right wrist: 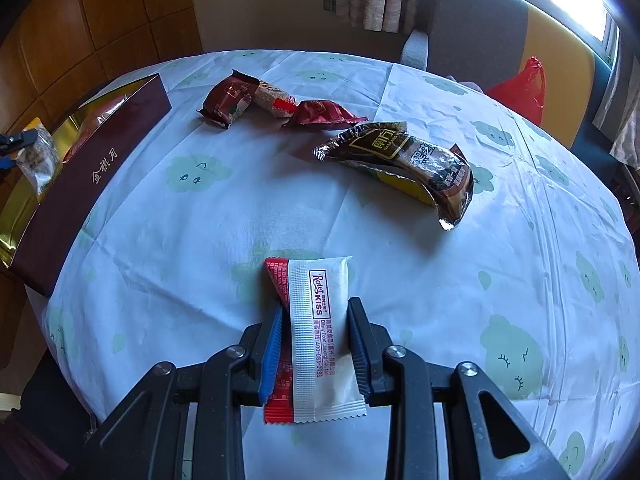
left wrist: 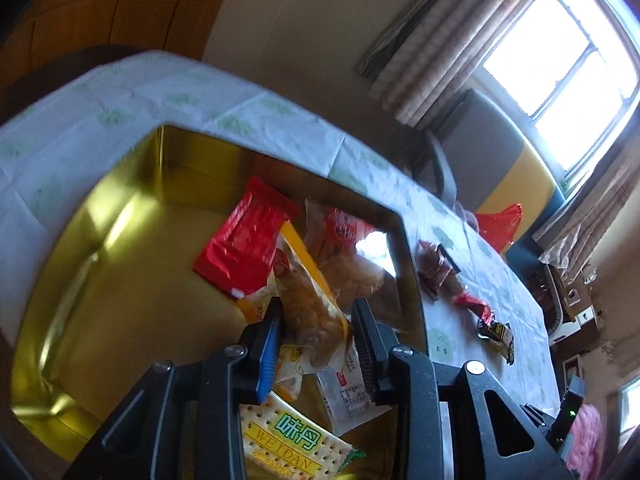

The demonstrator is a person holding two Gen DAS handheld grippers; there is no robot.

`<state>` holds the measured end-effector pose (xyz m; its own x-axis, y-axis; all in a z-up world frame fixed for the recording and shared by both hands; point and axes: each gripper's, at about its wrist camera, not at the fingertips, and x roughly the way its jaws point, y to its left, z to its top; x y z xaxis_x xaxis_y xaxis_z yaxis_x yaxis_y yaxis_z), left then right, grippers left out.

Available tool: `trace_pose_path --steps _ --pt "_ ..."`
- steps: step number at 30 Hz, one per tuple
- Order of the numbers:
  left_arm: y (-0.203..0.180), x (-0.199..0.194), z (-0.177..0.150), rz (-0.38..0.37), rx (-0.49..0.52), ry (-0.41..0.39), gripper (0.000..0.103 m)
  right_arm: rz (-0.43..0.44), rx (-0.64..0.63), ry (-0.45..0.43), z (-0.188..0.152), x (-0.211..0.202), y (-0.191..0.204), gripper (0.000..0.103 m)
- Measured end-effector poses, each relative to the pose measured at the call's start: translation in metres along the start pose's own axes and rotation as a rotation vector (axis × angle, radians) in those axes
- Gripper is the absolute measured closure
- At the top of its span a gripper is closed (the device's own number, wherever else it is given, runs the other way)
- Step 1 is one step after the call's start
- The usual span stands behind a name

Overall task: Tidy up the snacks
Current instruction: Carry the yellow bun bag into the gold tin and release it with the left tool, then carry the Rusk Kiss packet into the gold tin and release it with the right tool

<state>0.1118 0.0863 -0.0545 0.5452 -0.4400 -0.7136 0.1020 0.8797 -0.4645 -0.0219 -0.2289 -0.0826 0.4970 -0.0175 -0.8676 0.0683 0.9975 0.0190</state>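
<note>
My left gripper (left wrist: 318,320) hangs over the open gold tin (left wrist: 100,240), shut on a clear yellow-edged snack packet (left wrist: 308,300). Inside the tin lie a red packet (left wrist: 244,240), a clear packet with red print (left wrist: 344,248) and a Weidan cracker pack (left wrist: 288,440). My right gripper (right wrist: 318,320) is shut on a white-and-red Rose Kiss packet (right wrist: 320,292) just over the tablecloth (right wrist: 200,220). Further back on the cloth lie a dark brown packet (right wrist: 408,160), a maroon packet (right wrist: 228,102), an oat bar (right wrist: 274,100) and a dark red packet (right wrist: 320,114).
The tin's maroon outer wall (right wrist: 88,176) stands at the left of the round table. A grey and yellow chair (right wrist: 500,32) with a red plastic bag (right wrist: 524,88) sits behind the table's far edge. Curtains and a window are beyond it.
</note>
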Motion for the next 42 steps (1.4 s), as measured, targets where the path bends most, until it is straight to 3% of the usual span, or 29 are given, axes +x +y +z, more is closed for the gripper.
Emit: trace_pose_path --steps 6,10,16,21,35,42 --pt "-0.006 0.001 -0.009 -0.021 0.006 0.001 0.061 -0.001 0.003 0.0 0.0 0.0 0.0 0.071" --pt "-0.003 -0.007 -0.01 0.02 0.003 -0.028 0.061 -0.002 0.007 -0.003 0.0 0.0 0.0 0.071" --pt "-0.009 -0.016 -0.024 0.198 0.082 -0.028 0.059 -0.008 0.013 -0.01 -0.001 0.0 0.001 0.071" --pt "-0.019 -0.019 -0.038 0.278 0.138 -0.03 0.058 -0.018 0.012 -0.013 -0.002 -0.001 0.002 0.071" --pt "-0.046 -0.037 -0.051 0.293 0.265 -0.091 0.054 -0.051 0.026 0.009 0.0 -0.002 0.01 0.072" --pt "-0.048 -0.041 -0.053 0.331 0.292 -0.128 0.054 -0.015 0.032 0.025 0.001 -0.004 0.021 0.072"
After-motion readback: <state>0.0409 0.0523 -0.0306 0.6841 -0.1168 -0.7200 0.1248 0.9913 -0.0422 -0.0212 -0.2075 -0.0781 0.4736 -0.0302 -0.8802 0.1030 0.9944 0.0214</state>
